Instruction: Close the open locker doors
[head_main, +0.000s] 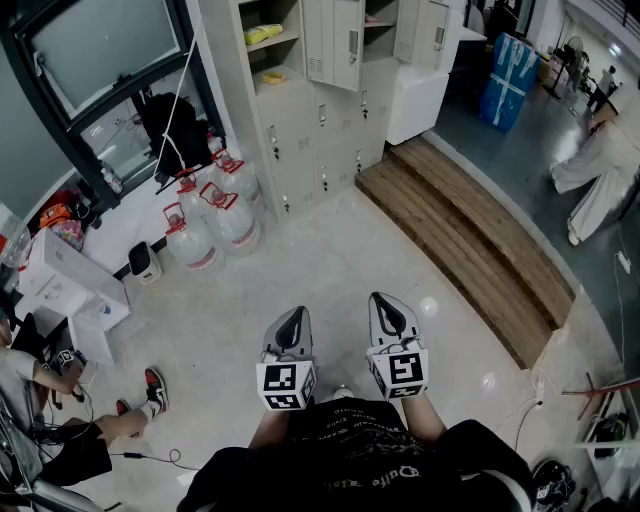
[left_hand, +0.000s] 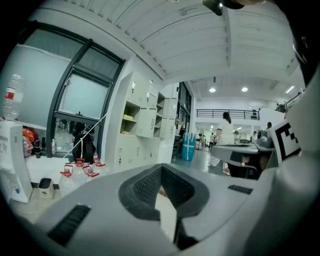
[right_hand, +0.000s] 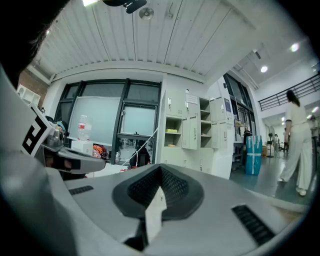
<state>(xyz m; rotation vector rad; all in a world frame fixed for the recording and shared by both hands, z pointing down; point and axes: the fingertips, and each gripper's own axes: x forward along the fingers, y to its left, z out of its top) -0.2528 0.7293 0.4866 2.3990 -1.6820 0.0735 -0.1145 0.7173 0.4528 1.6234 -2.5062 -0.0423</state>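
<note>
Locker doors (head_main: 345, 45) hang open at twelve o'clock, well apart; approaching comes first, I judge. Left gripper (head_main: 292, 322) and right gripper (head_main: 386, 308) are closed, empty.

water jugs (head_main: 215, 220) with red caps seen clustered on the floor (head_main: 330, 275) | black backpack (head_main: 172, 125) parked just behind them, by the window (head_main: 100, 40) | wooden step (head_main: 470, 240) laid along the right | blue wrapped stack (head_main: 508, 65) left further back | person in white (head_main: 605, 165) spotted far right

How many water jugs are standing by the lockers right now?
4 water jugs, clustered just left of the lockers: two in front, two behind them, the last partly covered. Others may be hidden behind.
</note>
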